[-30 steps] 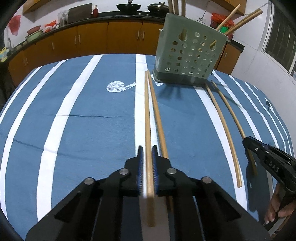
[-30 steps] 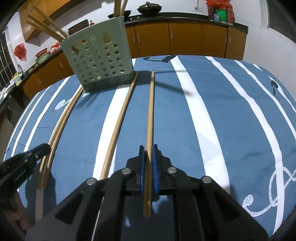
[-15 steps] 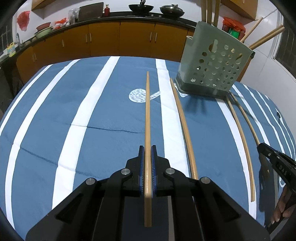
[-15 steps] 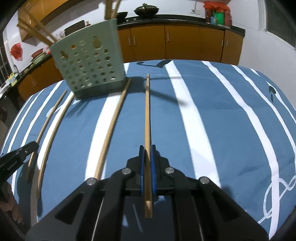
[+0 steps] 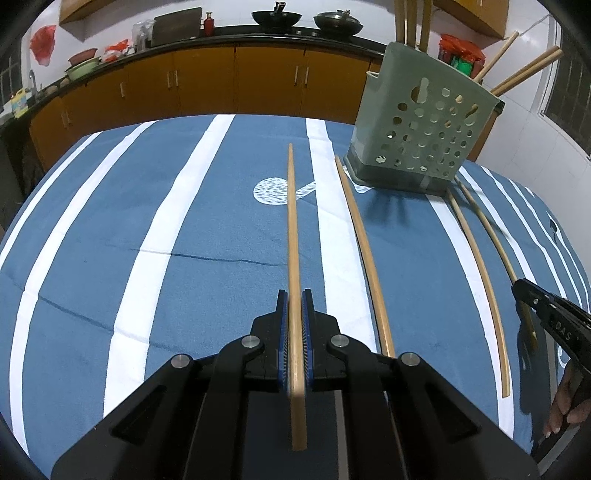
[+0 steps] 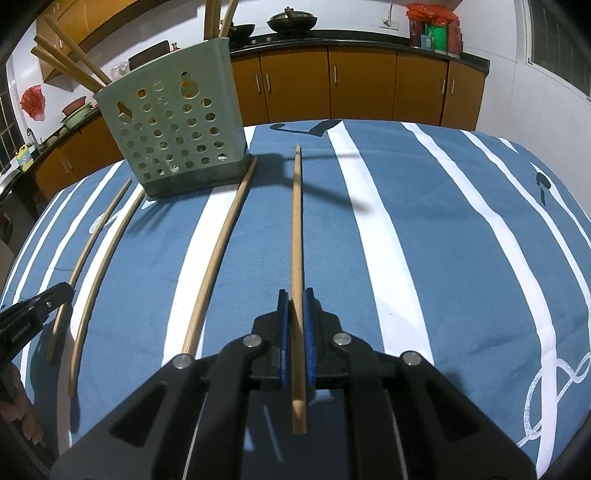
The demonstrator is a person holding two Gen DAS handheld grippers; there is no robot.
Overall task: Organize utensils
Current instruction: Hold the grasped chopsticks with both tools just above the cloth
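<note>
My left gripper (image 5: 294, 295) is shut on a long wooden chopstick (image 5: 293, 229) and holds it above the blue striped cloth, pointing at the far side. My right gripper (image 6: 295, 295) is shut on another chopstick (image 6: 296, 221), also lifted. A green perforated utensil holder (image 5: 421, 129) stands at the back with several chopsticks inside; it also shows in the right wrist view (image 6: 177, 133). One chopstick (image 5: 364, 251) lies right of my left gripper. Two more chopsticks (image 5: 476, 266) lie further right, near the right gripper's tip (image 5: 524, 290).
The table (image 5: 92, 229) has a blue cloth with white stripes. Orange kitchen cabinets (image 5: 221, 81) and a counter with woks (image 5: 277, 16) stand behind it. The left gripper's tip (image 6: 55, 295) shows at the right wrist view's left edge, beside two lying chopsticks (image 6: 99, 266).
Both grippers have lifted their chopsticks off the cloth and risen. The left one has swung left, away from the chopstick that lay beside it.
</note>
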